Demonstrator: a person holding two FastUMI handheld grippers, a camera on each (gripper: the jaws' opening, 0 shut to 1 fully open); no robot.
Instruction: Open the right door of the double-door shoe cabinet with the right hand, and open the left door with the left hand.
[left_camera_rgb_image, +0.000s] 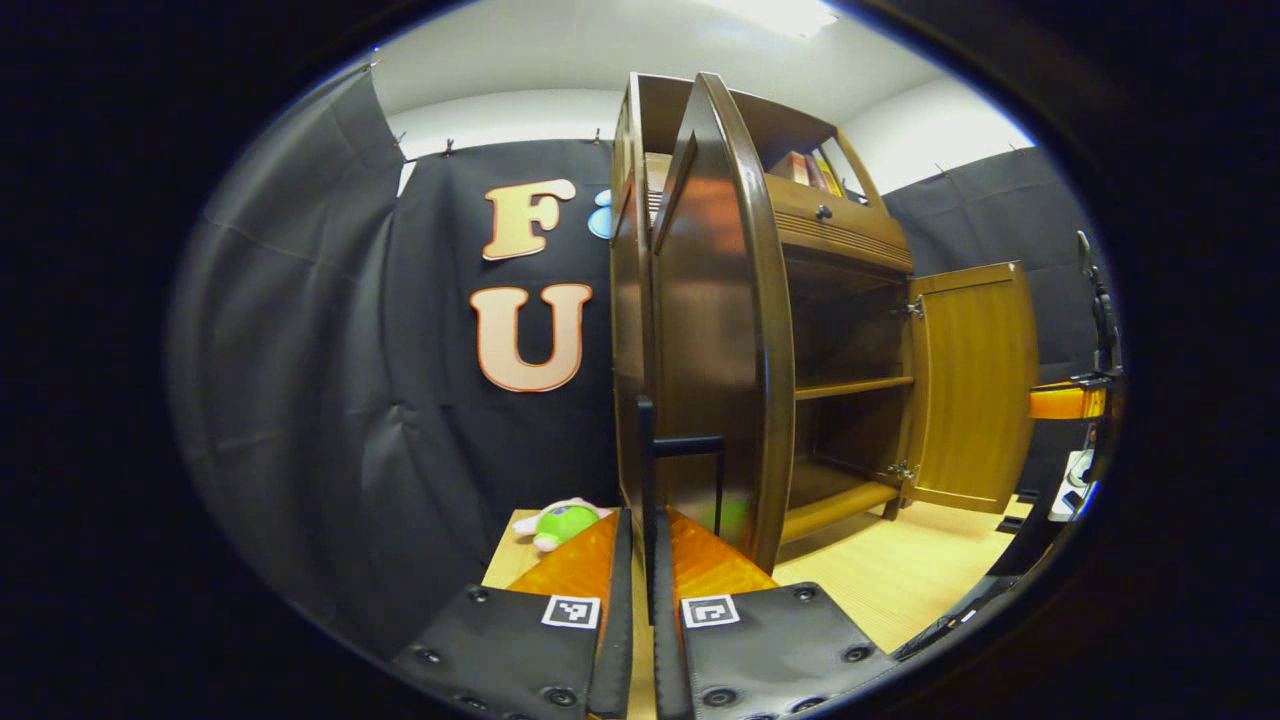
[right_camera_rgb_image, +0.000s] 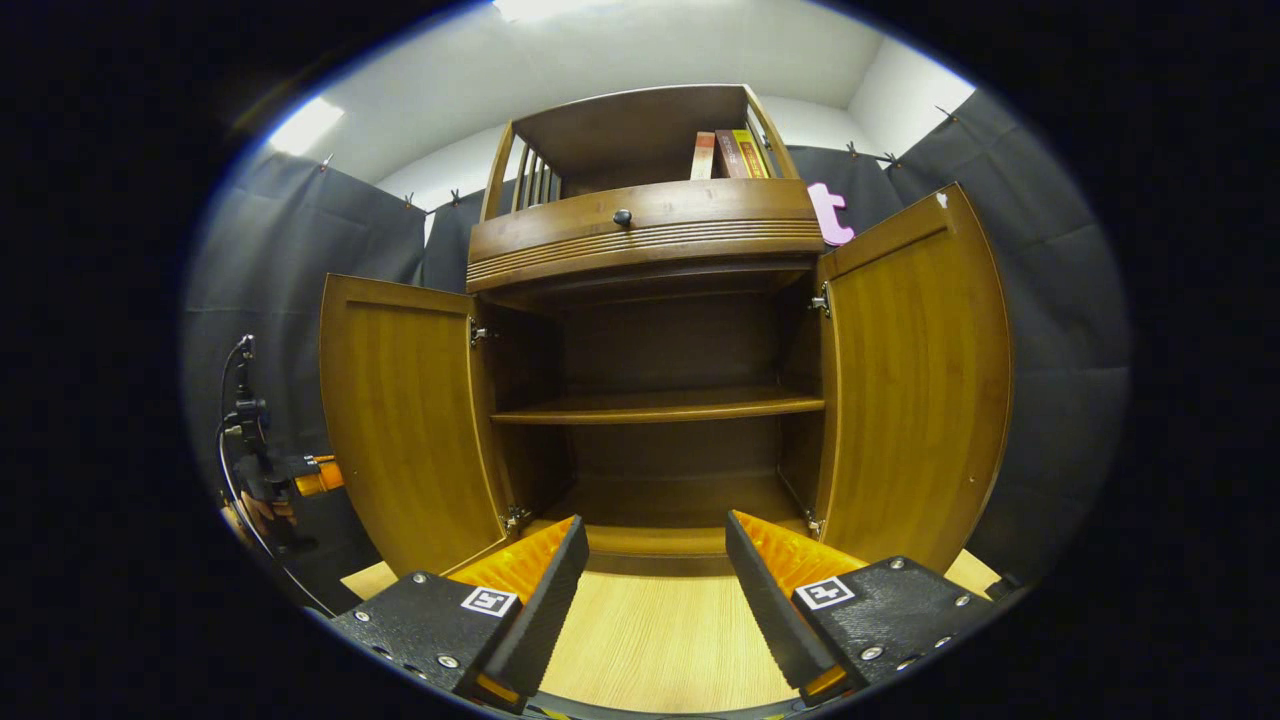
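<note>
Wooden shoe cabinet (right_camera_rgb_image: 650, 400): both doors open; book (right_camera_rgb_image: 742, 153) spines unreadable.

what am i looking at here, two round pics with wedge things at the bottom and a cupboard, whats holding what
There is no robot: a person holds a two-finger gripper in each hand, each carrying a fisheye camera. The left gripper view looks along the left gripper, whose fingers are closed on the thin dark handle of the left door, seen edge-on. The right gripper view faces the shoe cabinet head-on: the right gripper is open and holds nothing, and the right door stands swung open. A plush toy lies on the floor.
</note>
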